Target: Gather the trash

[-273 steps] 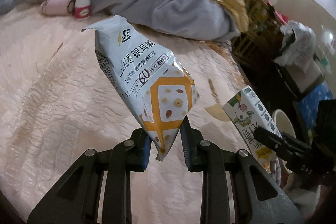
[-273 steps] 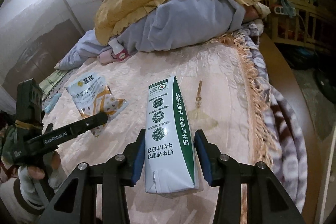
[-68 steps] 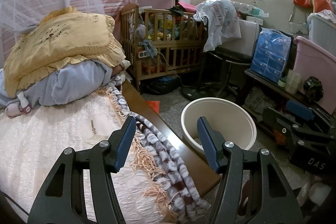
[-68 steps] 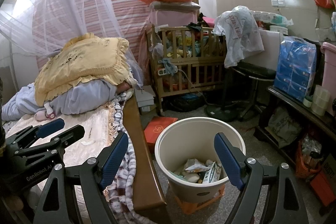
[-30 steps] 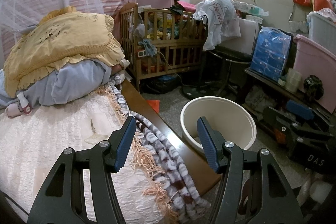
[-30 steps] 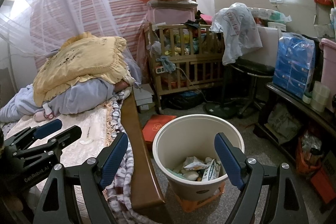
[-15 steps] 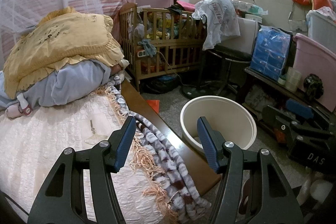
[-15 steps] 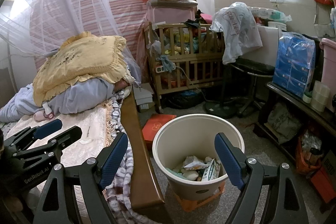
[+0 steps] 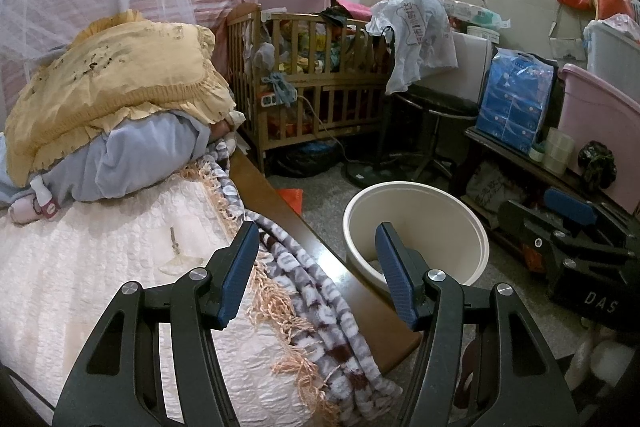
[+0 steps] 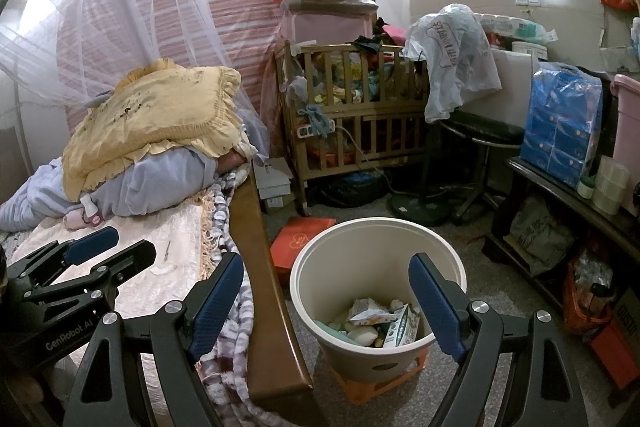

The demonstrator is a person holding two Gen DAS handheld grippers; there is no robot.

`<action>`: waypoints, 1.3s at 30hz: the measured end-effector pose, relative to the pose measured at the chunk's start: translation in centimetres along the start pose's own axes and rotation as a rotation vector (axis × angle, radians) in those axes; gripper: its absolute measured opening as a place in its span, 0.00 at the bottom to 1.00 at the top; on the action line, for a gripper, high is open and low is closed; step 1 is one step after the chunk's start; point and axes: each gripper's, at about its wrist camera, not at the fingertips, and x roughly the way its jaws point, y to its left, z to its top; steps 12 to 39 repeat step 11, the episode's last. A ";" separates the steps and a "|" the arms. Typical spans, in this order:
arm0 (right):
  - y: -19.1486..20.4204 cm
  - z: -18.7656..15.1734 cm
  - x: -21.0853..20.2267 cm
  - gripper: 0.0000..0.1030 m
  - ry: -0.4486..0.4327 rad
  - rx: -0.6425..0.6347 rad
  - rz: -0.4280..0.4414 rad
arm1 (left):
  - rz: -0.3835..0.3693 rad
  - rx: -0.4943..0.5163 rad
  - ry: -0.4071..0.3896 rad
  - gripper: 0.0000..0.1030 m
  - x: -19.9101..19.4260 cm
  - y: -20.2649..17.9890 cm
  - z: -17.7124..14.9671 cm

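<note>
On the bed [image 9: 80, 267], at the left, nothing obviously trash shows, only a small wooden-handled item [image 9: 176, 251] lying with its long axis pointing away from the left gripper [image 9: 316, 267], which is nearer to it and hangs with its jaws parted and empty. To the right, beside the bed rail, the cream bin [image 10: 372, 239] holds the collected trash, a crumpled snack bag [image 10: 370, 309] and a green-and-white carton [image 10: 402, 327] whose print is too small to read, straight ahead of and below the right gripper [image 10: 328, 303], jaws wide apart, holding nothing. Legible writing: "GenRobot.AI" on the left gripper's body, "DAS" on the right one's.
</note>
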 end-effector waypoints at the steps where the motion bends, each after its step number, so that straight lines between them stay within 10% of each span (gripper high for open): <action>1: 0.0 0.0 0.0 0.80 0.000 0.001 0.000 | -0.003 0.000 0.002 0.58 0.1 0.0 0.0; 39: 0.8 -0.3 0.7 0.80 0.016 -0.018 0.014 | -0.005 -0.019 0.018 0.58 0.5 1.7 0.0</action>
